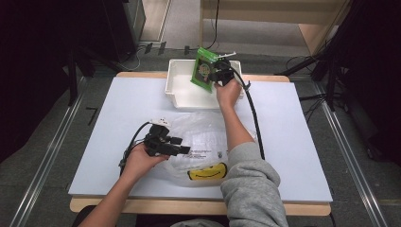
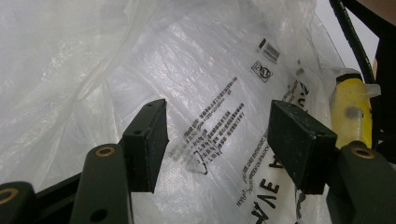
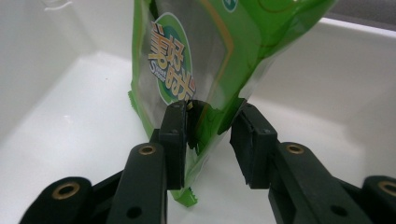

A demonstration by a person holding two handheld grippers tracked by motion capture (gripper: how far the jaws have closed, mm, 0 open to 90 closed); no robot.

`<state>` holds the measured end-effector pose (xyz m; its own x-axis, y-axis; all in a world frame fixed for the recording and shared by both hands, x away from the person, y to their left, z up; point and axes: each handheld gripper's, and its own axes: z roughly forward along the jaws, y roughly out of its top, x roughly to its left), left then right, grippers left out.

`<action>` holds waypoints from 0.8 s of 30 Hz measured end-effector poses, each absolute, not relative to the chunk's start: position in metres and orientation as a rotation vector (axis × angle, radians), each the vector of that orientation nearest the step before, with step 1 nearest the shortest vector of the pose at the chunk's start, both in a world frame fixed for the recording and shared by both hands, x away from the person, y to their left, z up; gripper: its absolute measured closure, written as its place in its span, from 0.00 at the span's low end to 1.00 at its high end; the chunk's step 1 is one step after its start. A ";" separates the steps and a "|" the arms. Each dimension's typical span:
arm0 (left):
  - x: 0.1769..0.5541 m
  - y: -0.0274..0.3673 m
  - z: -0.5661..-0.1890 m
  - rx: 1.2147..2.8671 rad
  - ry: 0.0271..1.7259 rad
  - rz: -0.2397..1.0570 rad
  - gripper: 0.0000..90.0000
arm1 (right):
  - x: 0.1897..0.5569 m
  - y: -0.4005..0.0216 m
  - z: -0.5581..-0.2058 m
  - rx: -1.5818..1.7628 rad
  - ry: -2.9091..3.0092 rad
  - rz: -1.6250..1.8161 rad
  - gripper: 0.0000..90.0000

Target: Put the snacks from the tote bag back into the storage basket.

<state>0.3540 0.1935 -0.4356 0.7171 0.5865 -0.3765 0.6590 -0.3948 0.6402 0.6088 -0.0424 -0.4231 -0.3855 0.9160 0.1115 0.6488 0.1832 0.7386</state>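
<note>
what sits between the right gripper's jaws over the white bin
In the right gripper view, a glossy green snack pouch hangs between the jaws above the white plastic bin.

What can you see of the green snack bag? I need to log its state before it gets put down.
The green snack bag is a glossy plastic pouch with a round printed logo, orange lettering and a clear window. It stands roughly upright, slightly tilted, over the white bin at the far edge of the table. Its lower edge sits between the jaws of the right gripper, creased where one jaw touches; the other jaw stands a little apart. Whether its bottom corner touches the bin floor is unclear.
</note>
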 end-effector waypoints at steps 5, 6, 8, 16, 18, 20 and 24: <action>0.354 0.194 -0.435 2.107 0.943 -0.112 0.44 | 0.612 -0.039 -0.422 1.474 2.101 0.990 0.73; 0.354 0.194 -0.435 2.107 0.943 -0.112 0.44 | 0.612 -0.038 -0.422 1.475 2.099 0.982 0.73; 0.354 0.194 -0.435 2.106 0.945 -0.113 0.44 | 0.613 -0.037 -0.422 1.471 2.101 0.974 0.73; 0.354 0.194 -0.436 2.105 0.947 -0.112 0.44 | 0.616 -0.033 -0.426 1.481 2.086 0.930 0.67; 0.354 0.194 -0.436 2.105 0.948 -0.112 0.44 | 0.616 -0.033 -0.427 1.480 2.088 0.924 0.66; 0.354 0.193 -0.436 2.106 0.947 -0.112 0.44 | 0.617 -0.033 -0.427 1.484 2.085 0.922 0.65; 0.354 0.193 -0.436 2.112 0.943 -0.115 0.44 | 0.619 -0.032 -0.430 1.502 2.081 0.917 0.60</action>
